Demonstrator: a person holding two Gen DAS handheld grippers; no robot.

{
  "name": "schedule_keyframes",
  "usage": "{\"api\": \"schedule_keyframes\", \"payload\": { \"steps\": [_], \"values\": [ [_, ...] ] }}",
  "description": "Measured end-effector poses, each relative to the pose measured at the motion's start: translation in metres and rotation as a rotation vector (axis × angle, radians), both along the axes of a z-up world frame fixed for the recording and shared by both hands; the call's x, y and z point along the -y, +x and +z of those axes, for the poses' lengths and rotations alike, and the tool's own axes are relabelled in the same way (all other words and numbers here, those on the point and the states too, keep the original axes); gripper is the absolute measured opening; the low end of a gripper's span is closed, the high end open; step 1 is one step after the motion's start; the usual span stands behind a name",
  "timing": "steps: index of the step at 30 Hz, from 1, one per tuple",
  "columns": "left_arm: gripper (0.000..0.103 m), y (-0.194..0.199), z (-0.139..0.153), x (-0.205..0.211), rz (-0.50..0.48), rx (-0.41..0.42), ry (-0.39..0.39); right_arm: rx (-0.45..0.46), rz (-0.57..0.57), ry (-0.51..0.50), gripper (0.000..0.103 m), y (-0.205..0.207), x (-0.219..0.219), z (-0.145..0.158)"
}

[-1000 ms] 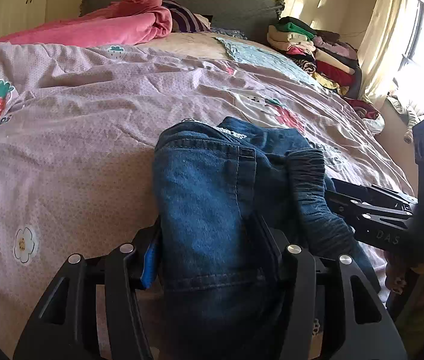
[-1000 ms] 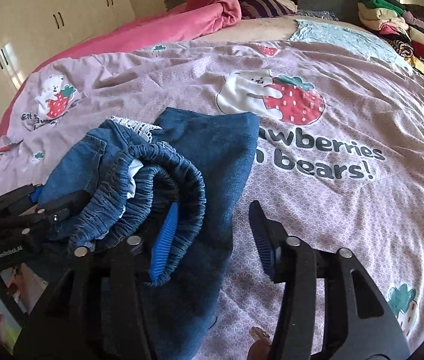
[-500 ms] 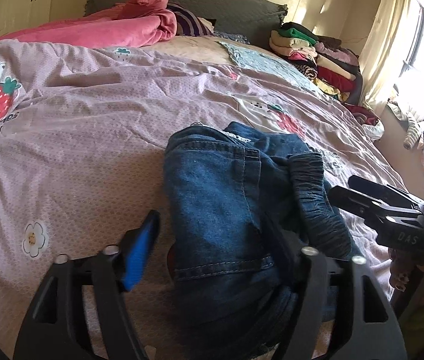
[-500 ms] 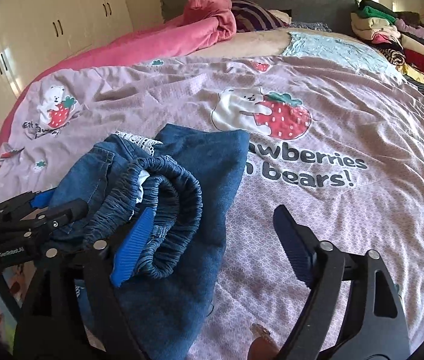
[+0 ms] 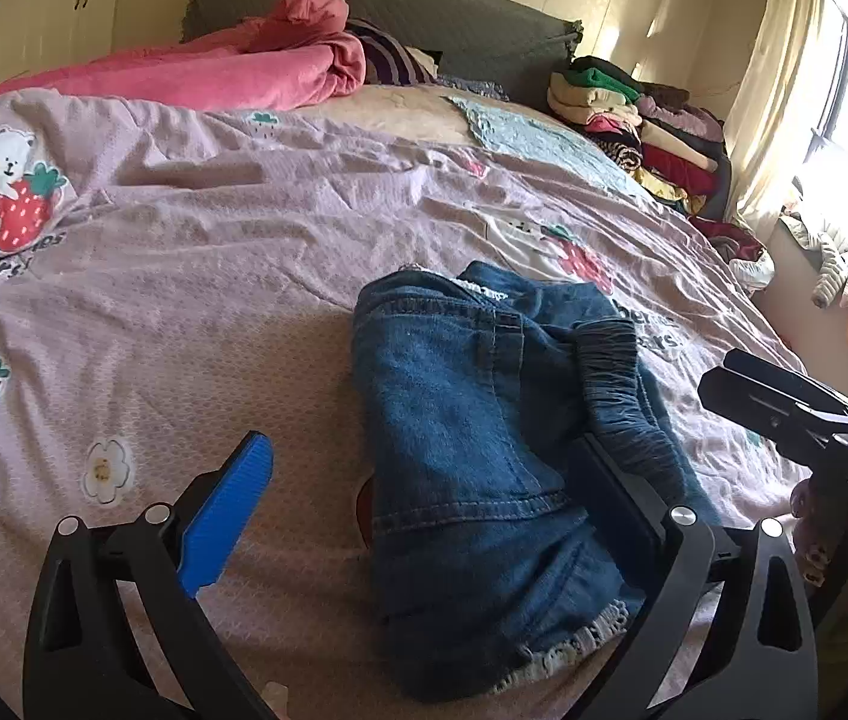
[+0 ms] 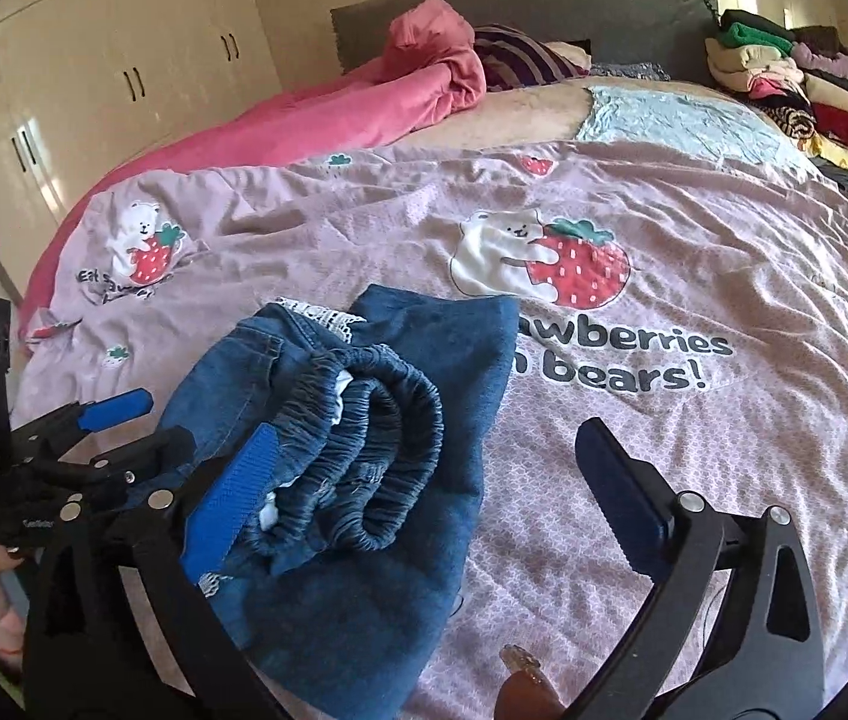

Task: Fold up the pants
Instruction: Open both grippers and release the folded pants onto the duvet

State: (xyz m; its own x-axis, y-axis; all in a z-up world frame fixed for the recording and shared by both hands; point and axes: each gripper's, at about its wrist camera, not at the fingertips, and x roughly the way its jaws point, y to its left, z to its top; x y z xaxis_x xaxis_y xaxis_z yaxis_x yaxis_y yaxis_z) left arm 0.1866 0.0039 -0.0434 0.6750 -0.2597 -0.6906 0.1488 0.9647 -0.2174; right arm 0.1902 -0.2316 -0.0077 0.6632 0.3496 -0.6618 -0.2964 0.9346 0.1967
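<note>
The blue denim pants lie folded in a compact bundle on the pink strawberry-print bedspread, with the elastic waistband rolled on top. My left gripper is open and empty, its jaws wide apart on either side of the bundle's near end. My right gripper is open and empty too; its left finger is beside the waistband. The left gripper also shows in the right wrist view, at the left of the bundle.
A pink quilt and a striped pillow lie at the head of the bed. A stack of folded clothes sits at the far right. White wardrobes stand on the left; a window with curtain is on the right.
My left gripper opened and let go of the pants, then drew back. My right gripper opened wider and drew back. The bundle now rests on the bed.
</note>
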Motion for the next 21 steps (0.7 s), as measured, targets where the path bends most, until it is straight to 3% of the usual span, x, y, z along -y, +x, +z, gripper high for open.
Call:
{"api": "schedule_keyframes", "payload": {
  "steps": [21],
  "values": [
    [0.099,-0.064,0.048,-0.007,0.021,0.080,0.036,0.122,0.019,0.018,0.094,-0.068,0.005,0.045]
  ]
}}
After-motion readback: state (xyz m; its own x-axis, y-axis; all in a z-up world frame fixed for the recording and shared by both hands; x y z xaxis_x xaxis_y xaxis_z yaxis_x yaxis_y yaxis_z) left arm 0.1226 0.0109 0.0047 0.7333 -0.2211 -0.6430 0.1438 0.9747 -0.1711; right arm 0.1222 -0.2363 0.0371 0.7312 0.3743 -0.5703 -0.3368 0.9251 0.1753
